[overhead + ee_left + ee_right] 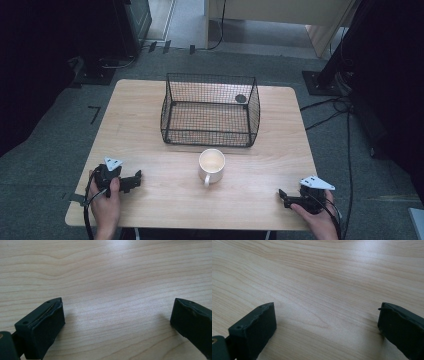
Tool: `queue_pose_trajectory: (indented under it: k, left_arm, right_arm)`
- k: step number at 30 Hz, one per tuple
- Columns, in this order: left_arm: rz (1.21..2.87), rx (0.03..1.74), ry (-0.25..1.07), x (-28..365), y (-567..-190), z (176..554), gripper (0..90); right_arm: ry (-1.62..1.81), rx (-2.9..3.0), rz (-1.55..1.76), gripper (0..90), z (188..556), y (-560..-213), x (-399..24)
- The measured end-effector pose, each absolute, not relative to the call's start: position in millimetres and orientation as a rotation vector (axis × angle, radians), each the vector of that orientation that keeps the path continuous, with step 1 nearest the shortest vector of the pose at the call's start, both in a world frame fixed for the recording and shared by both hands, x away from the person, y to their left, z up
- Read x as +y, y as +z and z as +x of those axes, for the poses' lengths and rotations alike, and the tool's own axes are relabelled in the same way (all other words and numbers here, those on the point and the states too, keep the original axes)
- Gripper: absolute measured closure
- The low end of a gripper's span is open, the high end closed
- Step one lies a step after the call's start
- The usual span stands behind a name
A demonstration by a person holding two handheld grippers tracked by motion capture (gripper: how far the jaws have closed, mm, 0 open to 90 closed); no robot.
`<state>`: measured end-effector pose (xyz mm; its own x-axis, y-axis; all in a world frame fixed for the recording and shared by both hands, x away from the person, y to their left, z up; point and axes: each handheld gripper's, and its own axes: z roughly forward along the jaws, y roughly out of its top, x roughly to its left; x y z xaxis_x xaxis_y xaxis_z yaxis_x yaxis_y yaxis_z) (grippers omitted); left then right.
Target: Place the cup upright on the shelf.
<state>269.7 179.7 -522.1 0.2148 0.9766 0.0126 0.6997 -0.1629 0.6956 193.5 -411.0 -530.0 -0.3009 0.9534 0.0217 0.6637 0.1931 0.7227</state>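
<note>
Table: bears everything.
Wire basket: middle of the far half.
Mug: just before the basket, apart from it.
Left gripper: near-left corner, left of the mug.
Right gripper: near-right corner, right of the mug.

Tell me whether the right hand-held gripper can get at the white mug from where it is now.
Probably yes. The right hand-held gripper rests at the table's near right corner, jaws open, with bare wood between it and the white mug. The wire basket stands behind the mug, out of the way.
</note>
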Motion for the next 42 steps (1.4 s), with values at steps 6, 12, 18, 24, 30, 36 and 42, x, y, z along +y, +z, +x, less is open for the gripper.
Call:
queue_pose_trajectory:
  k: [6,12,18,24,30,36,42]
  left_arm:
    - [1.93,1.55,0.642,179,-522,270,0.0]
    - [1.911,1.582,0.654,176,-522,271,0.0]
    - [1.911,1.582,0.654,176,-522,271,0.0]
    - [1.911,1.582,0.654,176,-522,271,0.0]
    - [1.91,1.582,0.654,176,-522,271,0.0]
    - [1.909,1.583,0.654,176,-522,271,0.0]
    - [1.911,1.582,0.654,176,-522,271,0.0]
  right_arm:
    - [0.912,2.008,1.458,20.3,187,-528,-407]
    - [0.912,1.983,1.465,20.3,187,-522,-397]
    - [1.002,1.926,1.434,31.4,184,-507,-382]
    - [1.075,1.91,1.401,38.4,182,-493,-364]
    - [1.144,1.912,1.352,44.0,180,-482,-343]
    - [1.189,1.918,1.315,44.8,181,-474,-325]
    - [1.205,1.953,1.294,45.0,184,-471,-307]
